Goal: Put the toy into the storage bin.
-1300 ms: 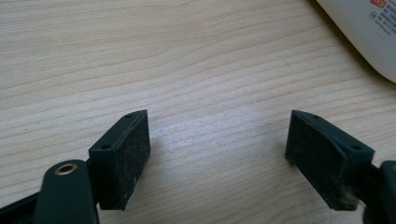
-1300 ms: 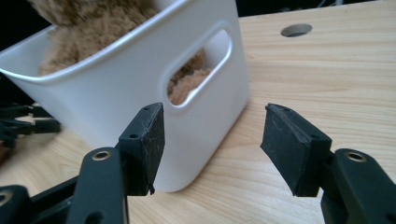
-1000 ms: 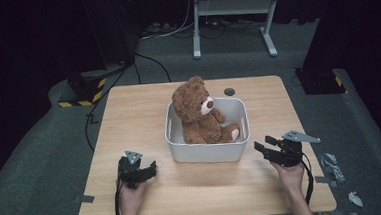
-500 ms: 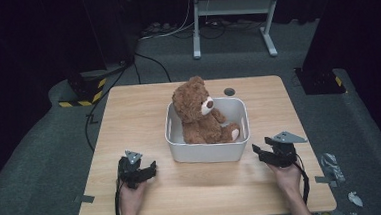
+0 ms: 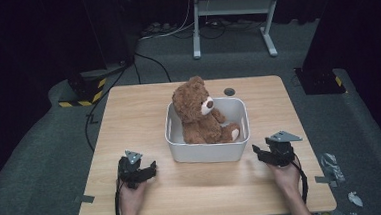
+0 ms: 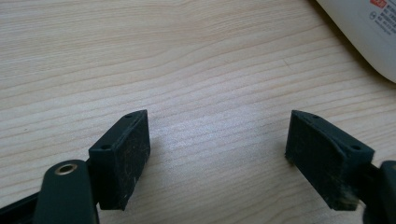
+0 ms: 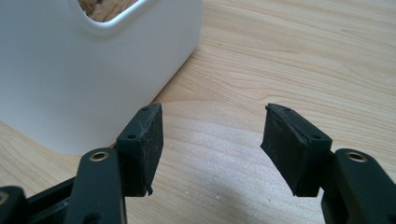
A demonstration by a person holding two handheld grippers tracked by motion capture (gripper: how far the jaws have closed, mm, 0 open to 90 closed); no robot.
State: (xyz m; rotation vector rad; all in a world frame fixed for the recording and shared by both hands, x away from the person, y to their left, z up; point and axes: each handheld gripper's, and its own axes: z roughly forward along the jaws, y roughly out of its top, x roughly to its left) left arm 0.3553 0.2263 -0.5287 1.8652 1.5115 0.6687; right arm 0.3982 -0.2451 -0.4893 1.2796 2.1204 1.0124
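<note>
teddy bear (image 5: 198,114): 1 | white bin (image 5: 209,152): 1 | hand-held gripper: 2 — left (image 5: 149,168), right (image 5: 256,150) | table (image 5: 134,116): 1

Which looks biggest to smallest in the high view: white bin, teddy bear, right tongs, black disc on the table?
1. White bin
2. Teddy bear, somewhat smaller than the bin it sits in
3. Right tongs, though being nearer the camera may make them look larger
4. Black disc, clearly smallest
</note>
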